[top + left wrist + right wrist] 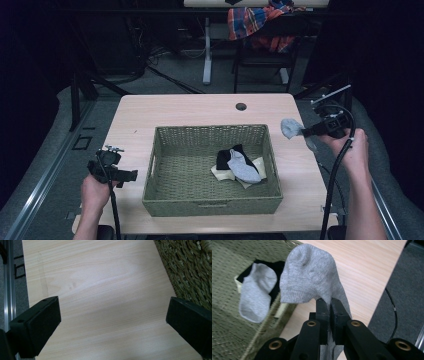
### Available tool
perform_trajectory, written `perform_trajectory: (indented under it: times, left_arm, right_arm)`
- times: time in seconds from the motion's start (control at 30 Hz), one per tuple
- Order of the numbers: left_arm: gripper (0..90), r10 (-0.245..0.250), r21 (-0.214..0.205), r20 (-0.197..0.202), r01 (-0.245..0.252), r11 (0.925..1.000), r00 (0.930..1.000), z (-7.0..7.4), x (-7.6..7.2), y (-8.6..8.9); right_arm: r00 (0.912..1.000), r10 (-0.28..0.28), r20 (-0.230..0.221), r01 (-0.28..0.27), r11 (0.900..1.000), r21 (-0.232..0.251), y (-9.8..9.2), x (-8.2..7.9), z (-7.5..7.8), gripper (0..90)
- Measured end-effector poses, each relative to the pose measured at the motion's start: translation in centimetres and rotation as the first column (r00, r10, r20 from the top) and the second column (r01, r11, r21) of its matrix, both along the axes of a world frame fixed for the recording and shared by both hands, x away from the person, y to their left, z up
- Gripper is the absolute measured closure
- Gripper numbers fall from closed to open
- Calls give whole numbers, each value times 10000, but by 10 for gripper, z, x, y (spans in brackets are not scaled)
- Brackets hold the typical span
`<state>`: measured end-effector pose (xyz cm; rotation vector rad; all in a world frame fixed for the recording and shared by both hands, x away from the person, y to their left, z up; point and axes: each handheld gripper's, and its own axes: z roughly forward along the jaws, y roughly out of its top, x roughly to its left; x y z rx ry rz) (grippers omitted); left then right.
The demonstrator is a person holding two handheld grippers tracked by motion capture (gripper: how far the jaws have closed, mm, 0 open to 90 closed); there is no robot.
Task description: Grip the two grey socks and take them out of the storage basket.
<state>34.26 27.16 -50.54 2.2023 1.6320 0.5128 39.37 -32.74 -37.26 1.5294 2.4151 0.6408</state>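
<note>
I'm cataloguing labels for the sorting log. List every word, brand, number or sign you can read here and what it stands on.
None can be read.
The grey sock clamped in the right gripper: plain knit, no print.
The socks in the woven basket: no legible marks.
The left gripper, jaws open over the bare wooden table: no lettering.
The plaid cloth on the chair behind: pattern only.

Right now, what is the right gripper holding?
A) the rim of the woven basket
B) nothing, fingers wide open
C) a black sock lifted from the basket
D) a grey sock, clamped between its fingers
D: in the right gripper view the right gripper has its fingers closed on a grey sock, held over the table beside the woven basket.
</note>
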Motion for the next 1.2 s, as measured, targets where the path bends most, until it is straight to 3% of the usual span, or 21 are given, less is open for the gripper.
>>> perform_trajectory:
  times: [0.33, 0.7, 0.77, 1.0, 1.17, 1.2]
  left_arm:
    - [0, -26, -16, 2, 26, 10000, 10000, 0, 0, 0]
    - [0, -32, -48, 20, 32, 10000, 10000, 0, 1, 0]
    - [0, -47, -37, 9, 47, 10000, 10000, 1, 1, -1]
    - [0, -38, -30, 45, 38, 10000, 10000, 1, 0, 0]
    - [0, -61, -62, 25, 61, 10000, 10000, 0, 2, -1]
    - [0, -77, -61, 16, 77, 10000, 10000, 0, 2, -2]
  right_arm:
    - [9968, -531, -603, 508, 9979, -396, -13, 5, -28, 863]
    - [9922, -517, -1135, 431, 9961, -771, -9, 11, -56, 863]
    - [9899, -587, -1287, 480, 9953, -846, -10, 14, -66, 863]
    - [9855, -479, -1629, 368, 9968, -705, -8, 16, -82, 863]
    - [9807, -593, -1865, 458, 9960, -761, -7, 19, -97, 863]
    - [9756, -468, -2143, 298, 9962, -818, -7, 21, -103, 863]
